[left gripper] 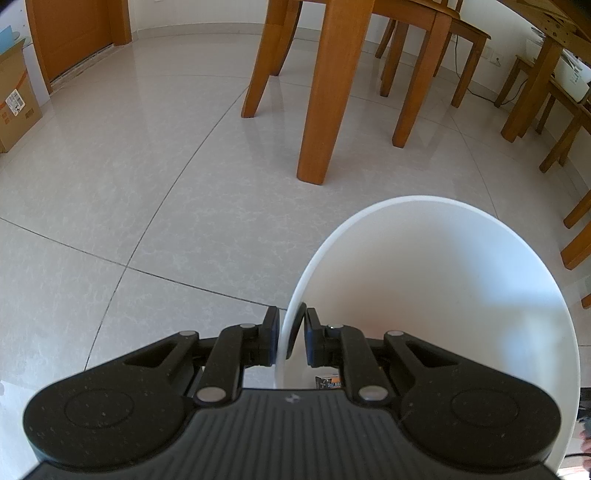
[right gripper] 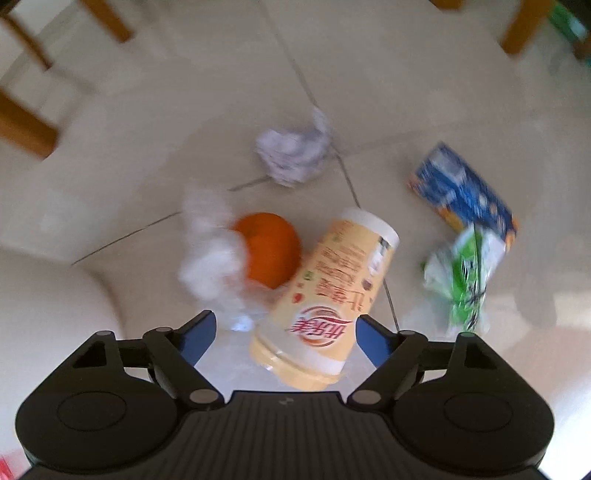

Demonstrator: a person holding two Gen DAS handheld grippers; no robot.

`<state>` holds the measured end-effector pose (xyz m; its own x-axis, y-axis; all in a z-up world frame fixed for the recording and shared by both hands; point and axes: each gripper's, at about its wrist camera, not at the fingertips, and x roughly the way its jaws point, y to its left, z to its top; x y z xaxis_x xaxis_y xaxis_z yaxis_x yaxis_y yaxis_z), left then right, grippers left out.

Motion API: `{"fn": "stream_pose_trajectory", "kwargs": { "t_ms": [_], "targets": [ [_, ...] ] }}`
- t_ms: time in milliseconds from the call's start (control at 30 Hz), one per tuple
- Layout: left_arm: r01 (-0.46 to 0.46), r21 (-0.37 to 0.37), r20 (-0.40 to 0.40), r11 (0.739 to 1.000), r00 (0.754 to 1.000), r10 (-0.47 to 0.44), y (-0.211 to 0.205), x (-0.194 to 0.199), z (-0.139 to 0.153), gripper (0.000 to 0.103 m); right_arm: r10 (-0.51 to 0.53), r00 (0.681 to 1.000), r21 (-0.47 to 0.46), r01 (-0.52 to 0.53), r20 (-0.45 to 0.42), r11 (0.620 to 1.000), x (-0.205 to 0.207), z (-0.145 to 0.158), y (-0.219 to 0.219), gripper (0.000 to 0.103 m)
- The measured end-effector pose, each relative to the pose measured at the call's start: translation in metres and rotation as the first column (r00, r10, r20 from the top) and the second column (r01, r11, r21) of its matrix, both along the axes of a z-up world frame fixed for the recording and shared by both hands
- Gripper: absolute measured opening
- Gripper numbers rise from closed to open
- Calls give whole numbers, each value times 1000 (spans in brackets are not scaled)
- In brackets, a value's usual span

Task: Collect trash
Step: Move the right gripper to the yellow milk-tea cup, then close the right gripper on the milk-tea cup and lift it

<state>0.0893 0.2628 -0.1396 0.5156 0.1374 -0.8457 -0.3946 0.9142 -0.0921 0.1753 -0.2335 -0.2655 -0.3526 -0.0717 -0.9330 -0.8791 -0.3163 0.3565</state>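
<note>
My left gripper (left gripper: pixel 290 334) is shut on the rim of a white bin (left gripper: pixel 436 295), whose round mouth fills the lower right of the left wrist view. A small printed wrapper (left gripper: pixel 328 382) shows at the bin's bottom. In the blurred right wrist view my right gripper (right gripper: pixel 284 336) is open above the floor. A yellow drink cup (right gripper: pixel 325 302) lies on its side between its blue fingers (right gripper: pixel 197 338). Beside the cup lie an orange (right gripper: pixel 269 253), a white crumpled tissue (right gripper: pixel 212 251), a paper ball (right gripper: pixel 293 155), a blue box (right gripper: pixel 463 192) and a green-and-white wrapper (right gripper: pixel 463 280).
Wooden table and chair legs (left gripper: pixel 328 92) stand on the pale tiled floor (left gripper: pixel 147 184) ahead of the bin. A cardboard box (left gripper: pixel 16 99) sits at the far left by a wooden door (left gripper: pixel 74 33). More wooden legs (right gripper: pixel 26 122) edge the right wrist view.
</note>
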Motion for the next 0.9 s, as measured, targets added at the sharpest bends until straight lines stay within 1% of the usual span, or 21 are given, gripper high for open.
{"fn": "stream_pose_trajectory", "kwargs": {
  "t_ms": [133,233,367,400,467,567,700,800,900],
  "targets": [
    [-1,0,0,1000,1000,1,0,0,0,12,-108,994,-37,109,29,993,6,-28,3,86],
    [-1,-1,1,1000,1000,1,0,-1,-1,12,-145,989,-58,147,35,987,5,-43,4,86],
    [-3,-3,0,1000,1000,3,1,-1,-1,12,-170,983,-83,175,63,981,6,-60,5,86],
    [-4,-2,0,1000,1000,4,1,-1,-1,12,-179,981,-91,185,69,978,7,-65,6,85],
    [-3,-2,-1,1000,1000,3,1,-1,-1,12,-183,980,-105,190,79,976,9,-71,5,76],
    [-4,-3,-1,1000,1000,4,1,-1,-1,12,-156,985,-96,163,80,982,9,-69,2,76],
    [-2,0,0,1000,1000,2,1,-1,-1,12,-62,993,-74,69,97,995,7,-59,-1,76],
    [-2,1,-1,1000,1000,2,3,-1,-1,12,22,997,-71,-17,73,997,8,-43,-2,76],
    [-1,1,-1,1000,1000,1,2,-1,-1,12,97,994,-56,-94,59,994,8,-23,-4,76]
  ]
}}
